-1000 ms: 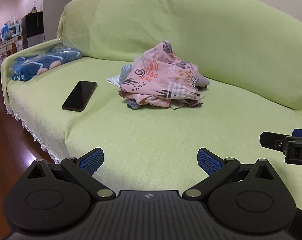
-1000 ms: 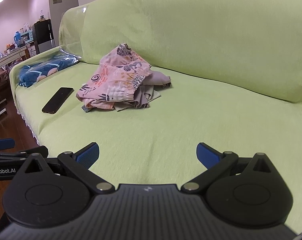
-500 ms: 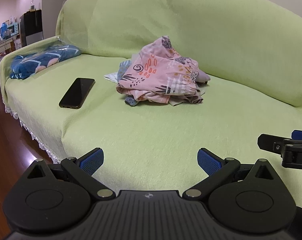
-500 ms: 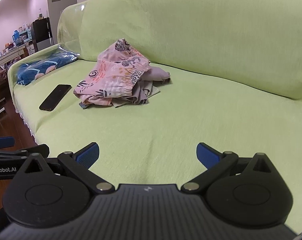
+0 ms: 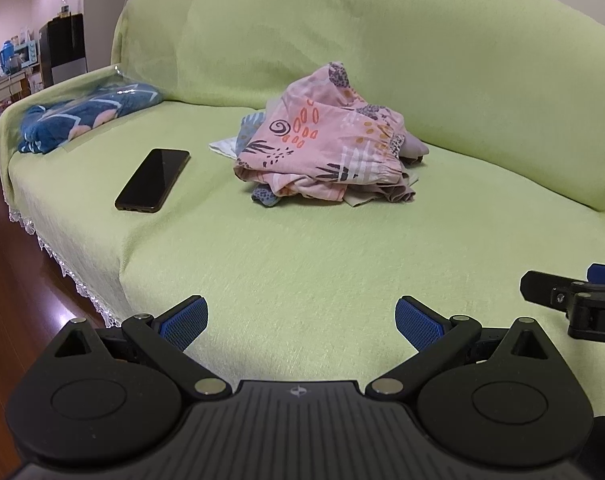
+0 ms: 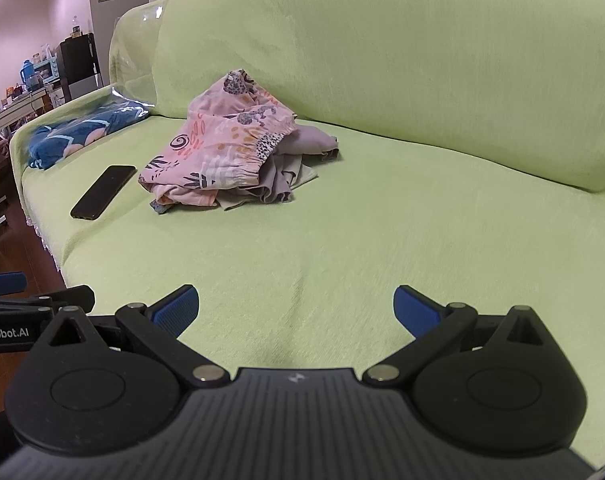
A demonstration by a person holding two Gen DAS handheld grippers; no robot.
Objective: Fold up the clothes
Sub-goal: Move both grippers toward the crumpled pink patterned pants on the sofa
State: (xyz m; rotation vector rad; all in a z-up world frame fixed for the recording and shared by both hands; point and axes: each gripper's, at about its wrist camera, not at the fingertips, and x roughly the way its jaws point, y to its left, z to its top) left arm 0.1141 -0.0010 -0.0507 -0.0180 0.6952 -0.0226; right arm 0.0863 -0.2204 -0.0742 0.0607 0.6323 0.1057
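Note:
A crumpled pile of clothes (image 5: pixel 326 144) lies on the green sofa seat (image 5: pixel 302 264): a pink patterned garment on top, grey and blue pieces under it. It also shows in the right wrist view (image 6: pixel 230 148). My left gripper (image 5: pixel 301 320) is open and empty, over the seat's front, well short of the pile. My right gripper (image 6: pixel 296 310) is open and empty, to the right of the left one. Part of the right gripper shows at the left wrist view's right edge (image 5: pixel 574 300).
A black phone (image 5: pixel 153 180) lies on the seat left of the pile, also in the right wrist view (image 6: pixel 103 191). A blue patterned bundle in clear plastic (image 5: pixel 86 116) rests on the left armrest. The sofa's lace-trimmed front edge (image 5: pixel 62 264) drops to a wooden floor.
Both grippers have moved slightly nearer to the sofa and the pile, which looks a little larger. Both stay open. The clothes and the phone have not moved.

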